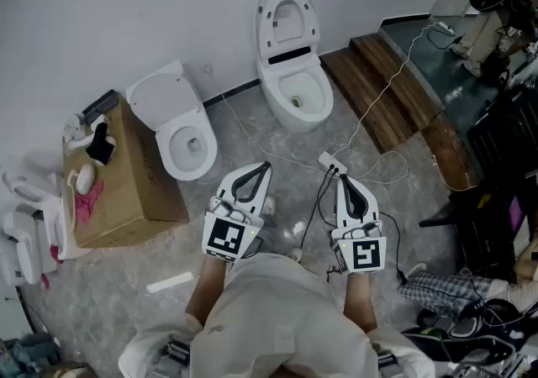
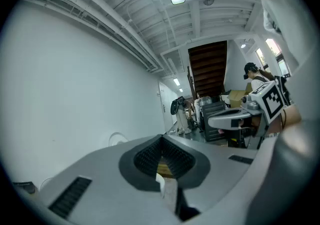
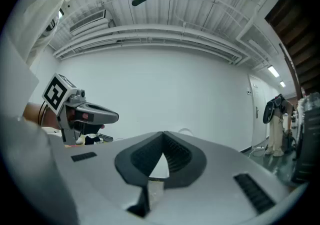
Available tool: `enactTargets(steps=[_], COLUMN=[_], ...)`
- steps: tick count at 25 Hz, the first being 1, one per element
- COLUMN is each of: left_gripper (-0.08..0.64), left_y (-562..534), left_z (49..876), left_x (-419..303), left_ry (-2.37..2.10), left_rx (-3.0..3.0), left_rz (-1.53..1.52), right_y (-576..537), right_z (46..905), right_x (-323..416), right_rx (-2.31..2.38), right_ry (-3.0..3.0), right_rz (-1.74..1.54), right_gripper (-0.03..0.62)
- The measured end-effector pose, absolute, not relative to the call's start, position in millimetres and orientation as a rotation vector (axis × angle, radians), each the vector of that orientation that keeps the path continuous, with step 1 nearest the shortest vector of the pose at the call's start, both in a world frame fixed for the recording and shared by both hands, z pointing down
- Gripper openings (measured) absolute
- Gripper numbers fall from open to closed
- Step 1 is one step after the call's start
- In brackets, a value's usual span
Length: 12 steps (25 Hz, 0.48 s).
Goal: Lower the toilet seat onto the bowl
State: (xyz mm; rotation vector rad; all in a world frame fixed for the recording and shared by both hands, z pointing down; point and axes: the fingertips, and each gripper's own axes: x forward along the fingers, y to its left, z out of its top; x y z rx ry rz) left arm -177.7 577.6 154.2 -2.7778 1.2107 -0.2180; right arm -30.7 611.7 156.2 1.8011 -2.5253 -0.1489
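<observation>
**Clerk A:** Entry 1, the largest item?

**Clerk B:** Centre toilet point(image 1: 279, 74), white, set against the wall, well ahead of both grippers. A 2nd toilet point(image 1: 178, 120) stands to its left, beside a cardboard box point(image 1: 126, 191); its ring appears to be down already.

**Clerk A:** Entry 2?

**Clerk B:** Bowl point(image 1: 324, 89) of the centre toilet. It is open and its rim is bare.

**Clerk A:** Entry 3, the task's thing?

**Clerk B:** Toilet seat point(image 1: 269, 32), upright at the back of that bowl and hinged at its foot. Judged to be rigid plastic of moderate weight, smooth and likely slippery. It is apt to slam if released early. The best hold is the top edge of the ring, farthest from the hinge, guided down through the whole arc.

**Clerk A:** Entry 4, the tools?

**Clerk B:** Left gripper point(image 1: 263, 170) and right gripper point(image 1: 340, 180), 2 in all, both held level and close to the person. Each one's fingers are pressed together at the tips, with nothing between them. They would need to spread to pinch the ring.
</observation>
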Motion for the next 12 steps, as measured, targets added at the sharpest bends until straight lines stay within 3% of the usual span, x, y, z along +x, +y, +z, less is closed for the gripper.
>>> enactTargets(steps=[12], left_gripper=[0.014], left_y=[517], left_z=[180], left_x=[-157], left_ry=[1.173], left_rx=[-2.818], left_rz=[-0.245], right_y=[557], right_z=[171], right_x=[-15], right_rx=[1.869], right_ry=[-2.458], right_rz=[-0.123], right_gripper=[0.005])
